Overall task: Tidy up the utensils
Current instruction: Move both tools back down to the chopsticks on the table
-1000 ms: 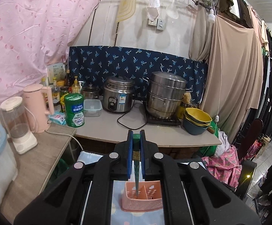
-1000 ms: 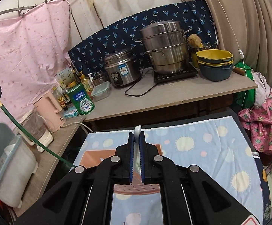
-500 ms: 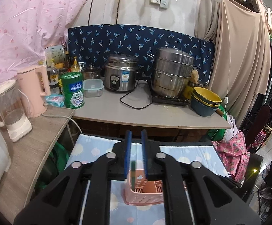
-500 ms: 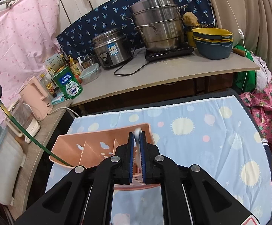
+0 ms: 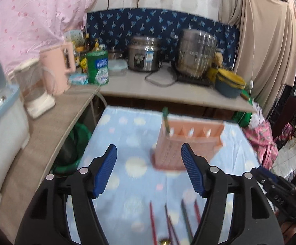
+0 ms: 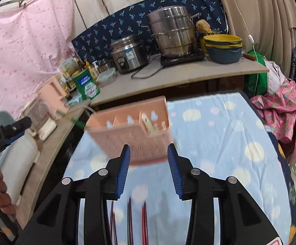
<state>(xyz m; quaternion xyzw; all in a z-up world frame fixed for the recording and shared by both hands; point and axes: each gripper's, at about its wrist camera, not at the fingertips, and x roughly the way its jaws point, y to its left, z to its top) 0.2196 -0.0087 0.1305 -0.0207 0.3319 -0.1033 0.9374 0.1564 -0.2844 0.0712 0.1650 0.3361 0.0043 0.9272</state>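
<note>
Left wrist: green can, label probably unreadable, blurred.

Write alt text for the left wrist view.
The open left gripper hovers over a blue cloth, facing a pink caddy with a green utensil standing in its left end. Chopsticks lie on the cloth below.

My left view is motion-blurred; chopsticks run off its bottom edge, and the caddy hides most of the green utensil.
</note>
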